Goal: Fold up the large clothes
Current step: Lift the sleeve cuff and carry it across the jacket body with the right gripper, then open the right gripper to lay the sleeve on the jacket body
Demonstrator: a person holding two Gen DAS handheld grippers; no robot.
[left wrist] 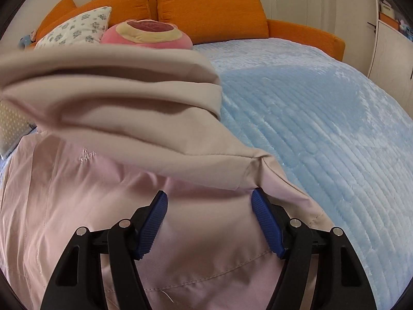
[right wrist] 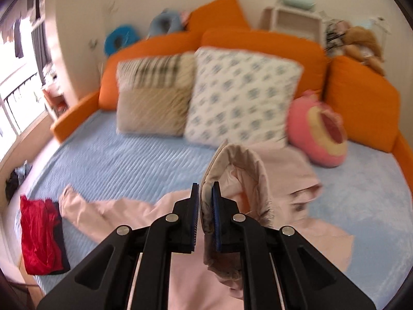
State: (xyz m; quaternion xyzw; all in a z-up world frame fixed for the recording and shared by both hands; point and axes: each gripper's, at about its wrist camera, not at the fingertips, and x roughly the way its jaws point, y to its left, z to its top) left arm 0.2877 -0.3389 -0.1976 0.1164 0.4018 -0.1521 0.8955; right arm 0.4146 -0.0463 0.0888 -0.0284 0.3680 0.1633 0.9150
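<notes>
Over the bed (right wrist: 108, 155), the right hand-held gripper (right wrist: 205, 206) pinches the jacket's hood (right wrist: 242, 165); the left hand-held gripper (left wrist: 209, 204) gapes above the jacket (left wrist: 77, 193).

Bare blue bedspread (left wrist: 322, 129) lies open right of the jacket (left wrist: 77, 206); pillows (right wrist: 240, 95) apparently crowd the headboard.

We're in a home bedroom here: a wide bed (right wrist: 108, 155) under a ribbed light-blue bedspread (left wrist: 322, 142), backed by a padded orange headboard (right wrist: 258, 42). Propped against it are a floral pillow (right wrist: 240, 95) and a striped beige pillow (right wrist: 152, 95), with a pink plush cushion (right wrist: 320, 134) beside them (soft toys are heaped up on the ledge behind). A small shelf unit (right wrist: 291, 18) sits against the wall, and daylight pours in through the window (right wrist: 15, 77) alongside the bed.
</notes>
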